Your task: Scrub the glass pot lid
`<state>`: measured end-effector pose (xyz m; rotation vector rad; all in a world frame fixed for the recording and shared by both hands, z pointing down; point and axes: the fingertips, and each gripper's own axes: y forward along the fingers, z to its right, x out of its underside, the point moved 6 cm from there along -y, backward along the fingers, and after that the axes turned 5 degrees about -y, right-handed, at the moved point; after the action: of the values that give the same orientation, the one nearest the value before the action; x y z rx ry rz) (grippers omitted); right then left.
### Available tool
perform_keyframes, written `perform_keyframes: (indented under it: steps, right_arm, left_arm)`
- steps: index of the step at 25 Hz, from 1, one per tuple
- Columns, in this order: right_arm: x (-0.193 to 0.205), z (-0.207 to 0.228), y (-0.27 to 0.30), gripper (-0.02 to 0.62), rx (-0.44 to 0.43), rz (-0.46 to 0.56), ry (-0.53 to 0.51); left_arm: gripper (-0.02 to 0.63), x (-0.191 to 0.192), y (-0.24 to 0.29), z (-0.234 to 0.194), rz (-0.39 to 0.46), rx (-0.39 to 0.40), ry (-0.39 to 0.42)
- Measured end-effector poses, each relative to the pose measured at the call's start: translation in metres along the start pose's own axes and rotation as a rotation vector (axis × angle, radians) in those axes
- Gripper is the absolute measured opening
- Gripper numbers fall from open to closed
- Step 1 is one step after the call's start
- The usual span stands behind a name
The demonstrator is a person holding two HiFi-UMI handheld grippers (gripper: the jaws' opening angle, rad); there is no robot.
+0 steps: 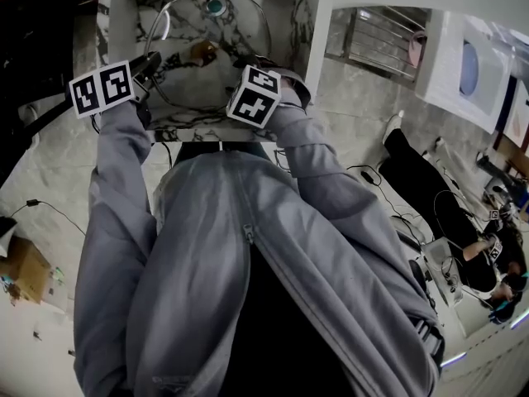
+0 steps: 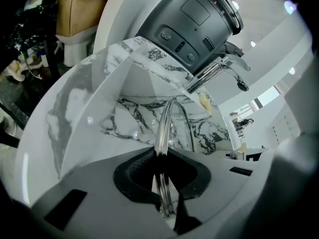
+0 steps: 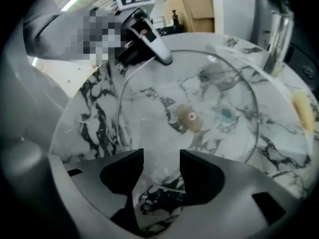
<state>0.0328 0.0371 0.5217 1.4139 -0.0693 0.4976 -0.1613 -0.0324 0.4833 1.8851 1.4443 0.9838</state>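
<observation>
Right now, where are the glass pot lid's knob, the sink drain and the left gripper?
lid knob (image 3: 191,117): right gripper view, on the knob's tan top.
sink drain (image 3: 227,114): right gripper view, on its teal centre.
left gripper (image 2: 160,157): left gripper view, between its jaws, shut on the lid rim (image 2: 167,116).

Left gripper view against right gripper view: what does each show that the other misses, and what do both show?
Left only: the buttoned side of a dark grey round appliance, and the clear glass pot lid edge-on, its rim clamped in the left gripper's fingers. Right only: the lid's tan round knob, the teal drain, and the right gripper's fingers apart, gripping nothing. Both: the lid, the white dark-veined marble sink and the chrome faucet.
</observation>
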Motion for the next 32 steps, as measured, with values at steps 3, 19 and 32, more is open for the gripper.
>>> perform_keyframes:
  steps: [3,19,32]
  right_arm:
    - [0.005,-0.020,0.015,0.232,-0.114,-0.055,-0.048]
    - [-0.009,-0.016,0.020,0.232,-0.109,0.079,0.007]
    - [-0.011,0.006,0.013,0.232,-0.045,0.134,0.138]
  left_arm:
    - [0.057,0.000,0.001,0.001,-0.013,-0.014,0.023]
    - [0.057,-0.001,-0.001,0.001,-0.011,-0.057,-0.029]
    - [0.052,-0.005,0.002,-0.002,-0.060,-0.004,-0.020]
